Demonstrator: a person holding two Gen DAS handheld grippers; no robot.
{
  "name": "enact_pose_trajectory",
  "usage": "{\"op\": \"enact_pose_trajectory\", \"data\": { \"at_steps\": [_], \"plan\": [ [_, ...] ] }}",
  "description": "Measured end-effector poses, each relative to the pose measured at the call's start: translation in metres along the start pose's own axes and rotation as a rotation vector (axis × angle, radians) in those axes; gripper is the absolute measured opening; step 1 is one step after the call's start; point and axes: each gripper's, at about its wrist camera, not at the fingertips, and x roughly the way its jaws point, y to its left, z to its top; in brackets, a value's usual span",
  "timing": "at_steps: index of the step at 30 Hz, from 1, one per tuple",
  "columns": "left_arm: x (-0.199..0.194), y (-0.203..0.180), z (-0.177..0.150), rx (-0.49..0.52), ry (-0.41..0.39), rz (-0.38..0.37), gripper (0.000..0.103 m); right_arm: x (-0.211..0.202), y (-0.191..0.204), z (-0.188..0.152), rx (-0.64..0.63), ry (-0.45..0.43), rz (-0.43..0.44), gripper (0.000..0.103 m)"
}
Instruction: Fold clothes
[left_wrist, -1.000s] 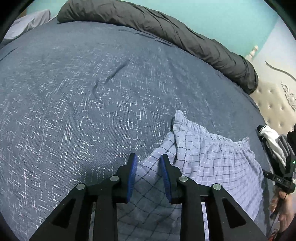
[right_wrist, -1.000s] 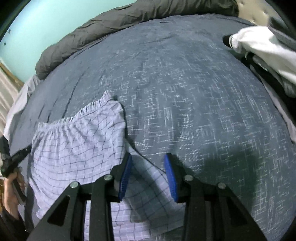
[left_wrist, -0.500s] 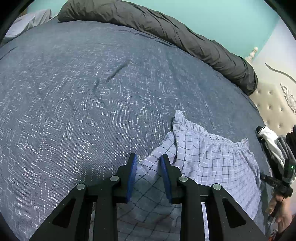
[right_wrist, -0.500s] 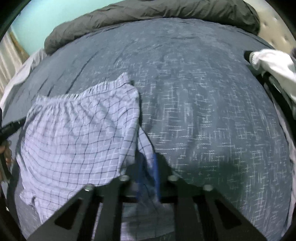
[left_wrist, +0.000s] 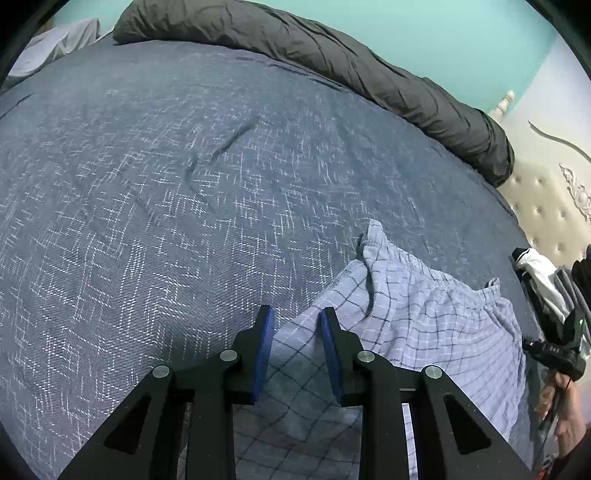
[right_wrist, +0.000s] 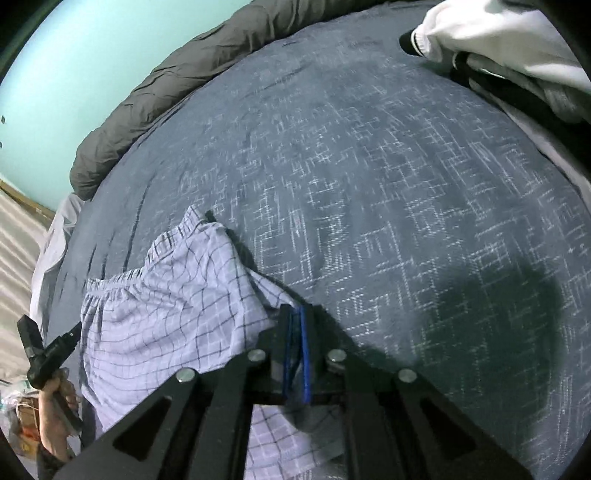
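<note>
**Right claw now clenched on the shorts' hem**

Since a second ago your right gripper (right_wrist: 295, 317) has gone from spread over the fabric to clamped on the near edge of the checked shorts (right_wrist: 166, 306); cloth shows between its blue pads. Your left gripper (left_wrist: 293, 314) has kept its place, jaws part open, the other hem corner lying between the pads; you cannot tell whether they press it.

- Shorts: flat on the blue bedspread (left_wrist: 147, 221) at its near edge, waistband toward the far side.
- Open room: bare bedspread ahead and to the left in the left wrist view, wide and unbroken.
- Far boundary: rolled grey duvet (left_wrist: 332, 62) along the bed's far edge.
- Right boundary: pile of white and dark clothes (right_wrist: 498, 48), well apart from the shorts.
</note>
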Motion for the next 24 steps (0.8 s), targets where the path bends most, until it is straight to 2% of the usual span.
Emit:
{"op": "enact_pose_trajectory", "data": {
  "at_steps": [2,3,4,5,9,11,14,20,24],
  "plan": [
    [-0.002,-0.003,0.004,0.012,0.002,0.000,0.025,-0.003,0.003,0.005,-0.012,-0.006,-0.025,0.007],
    [0.000,-0.004,0.004,0.019,0.004,-0.003,0.018,-0.004,0.005,0.008,-0.014,-0.014,-0.029,0.008],
    [0.001,-0.005,0.004,0.025,0.007,-0.007,0.006,-0.005,0.006,0.011,-0.016,-0.025,-0.029,0.008],
    [0.003,-0.007,0.004,0.032,0.009,-0.009,0.005,-0.005,0.009,0.014,-0.016,-0.029,-0.018,0.009],
    [0.002,-0.013,0.005,0.063,-0.007,0.006,0.004,0.000,0.024,0.028,-0.038,-0.038,-0.001,0.017],
    [-0.002,-0.012,0.009,0.062,-0.032,0.020,0.003,0.005,0.028,0.039,-0.036,-0.040,0.013,0.026],
    [-0.003,-0.008,0.012,0.044,-0.047,0.025,0.003,0.010,0.040,0.050,-0.050,-0.039,0.039,0.029],
    [0.000,-0.008,0.019,0.007,-0.045,0.026,0.003,0.043,0.092,0.071,-0.207,0.024,0.042,0.030],
    [0.004,-0.005,0.022,-0.018,-0.036,0.038,0.004,0.065,0.113,0.074,-0.266,0.075,0.012,0.032]
  ]
}}
